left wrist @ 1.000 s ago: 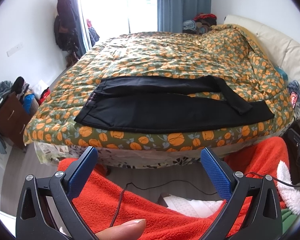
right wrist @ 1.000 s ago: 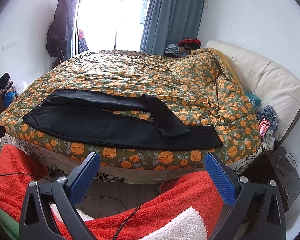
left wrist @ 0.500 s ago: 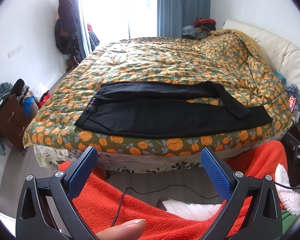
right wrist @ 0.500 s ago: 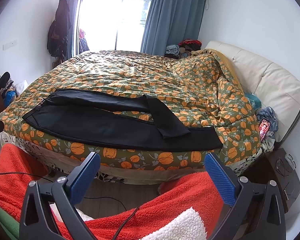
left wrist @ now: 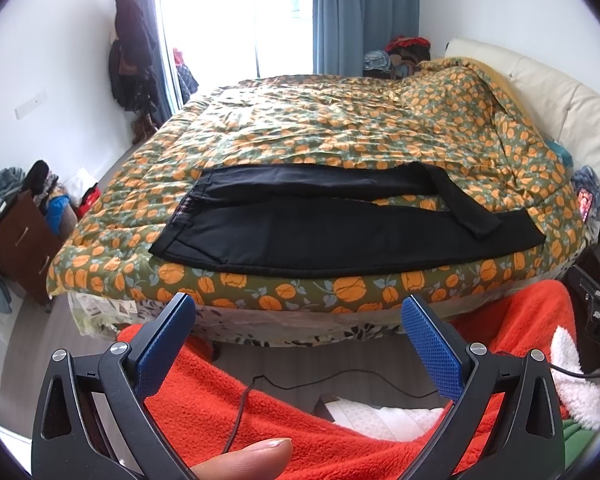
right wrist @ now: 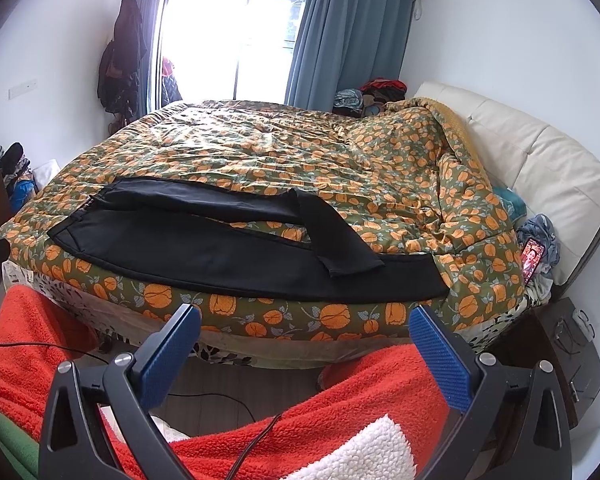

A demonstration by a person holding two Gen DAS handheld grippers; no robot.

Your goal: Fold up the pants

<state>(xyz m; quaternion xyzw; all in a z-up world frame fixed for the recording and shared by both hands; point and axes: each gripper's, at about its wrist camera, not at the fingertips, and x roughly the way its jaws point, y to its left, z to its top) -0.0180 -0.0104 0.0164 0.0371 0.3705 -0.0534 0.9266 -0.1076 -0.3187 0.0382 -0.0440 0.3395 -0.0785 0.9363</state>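
Black pants (left wrist: 320,236) lie flat along the near edge of the bed, waistband to the left, legs to the right. They also show in the right wrist view (right wrist: 220,248). The far leg's end is bent back across the near leg (right wrist: 336,240). My left gripper (left wrist: 298,312) is open and empty, held in front of the bed's edge, short of the pants. My right gripper (right wrist: 304,322) is open and empty, also short of the bed's edge, below the leg ends.
The bed carries an orange-patterned green quilt (left wrist: 340,128), bunched up toward the cream headboard (right wrist: 540,152). A phone (right wrist: 532,258) lies at the bed's right corner. A nightstand (right wrist: 552,344) stands at right, a brown dresser (left wrist: 20,240) at left. Red fleece (left wrist: 260,400) and a cable lie below the grippers.
Both grippers have moved slightly closer to the bed and tilted up a little; the pants lie unchanged. Both stay open.
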